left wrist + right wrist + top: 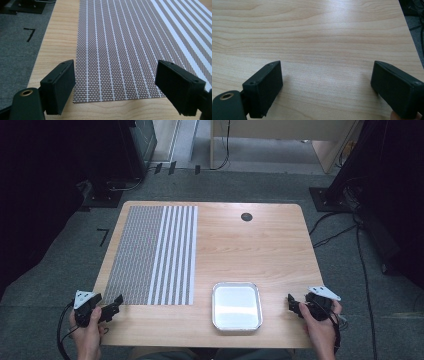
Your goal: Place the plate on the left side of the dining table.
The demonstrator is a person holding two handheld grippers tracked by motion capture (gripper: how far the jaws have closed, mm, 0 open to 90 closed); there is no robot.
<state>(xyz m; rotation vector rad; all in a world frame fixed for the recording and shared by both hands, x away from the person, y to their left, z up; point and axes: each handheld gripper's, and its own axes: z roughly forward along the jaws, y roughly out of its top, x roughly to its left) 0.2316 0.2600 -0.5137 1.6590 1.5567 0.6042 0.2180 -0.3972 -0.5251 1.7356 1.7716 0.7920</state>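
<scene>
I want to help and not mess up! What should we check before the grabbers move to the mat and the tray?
1. Left gripper jaws wide apart, holding nothing: ok.
2. Right gripper jaws wide apart, holding nothing: ok.
3. Striped placemat lies flat on the table: ok.
4. Near edge of placemat sits between the left jaws: ok.
5. Tray holds nothing: ok.
6. What the next move should be: cannot tell.

We hold our left tongs [111, 307] and right tongs [294, 304] low, jaws spread wide, both empty.
</scene>
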